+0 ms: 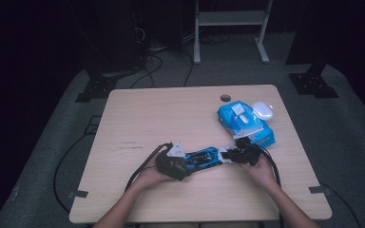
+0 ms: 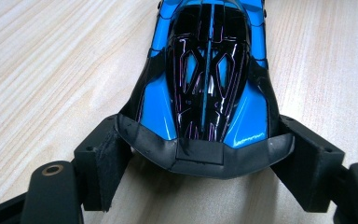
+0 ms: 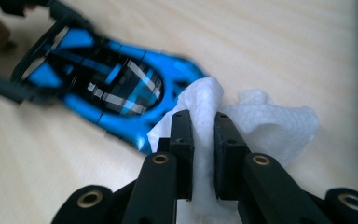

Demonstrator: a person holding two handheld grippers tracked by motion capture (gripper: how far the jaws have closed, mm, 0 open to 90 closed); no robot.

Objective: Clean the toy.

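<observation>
Blue and black toy car (image 1: 202, 156) lying on the wooden table (image 1: 161, 118), low of centre, lengthwise between the two hands. Left gripper (image 1: 186, 164) at the car's nine o'clock end, held by the left hand (image 1: 153, 176); in the left gripper view, both pads pressed against the flanks of the car's (image 2: 208, 79) black end section, jaws standing wide apart around it, car body running away toward twelve o'clock over the table (image 2: 51, 70). Grasp on the car confirmed. Right gripper (image 1: 229, 155) at the car's three o'clock end, held by the right hand (image 1: 261, 172). In the right gripper view, jaws nearly together and clenched on a crumpled white wipe (image 3: 242, 119), which sticks out above and to the three o'clock side of the pads. Wipe touching the near blue end of the car (image 3: 116, 91), the car lying at ten o'clock from the jaws, blurred. Left gripper (image 3: 16, 70) seen at the far end of the car in that view. Blue pack of wipes (image 1: 244, 122) on the table at one o'clock from the car, just beyond the right gripper. White rounded object (image 1: 263, 110) touching the pack at its two o'clock side; nature not determinable. Round hole (image 1: 225, 98) in the table near its far edge, at twelve o'clock from the pack.
</observation>
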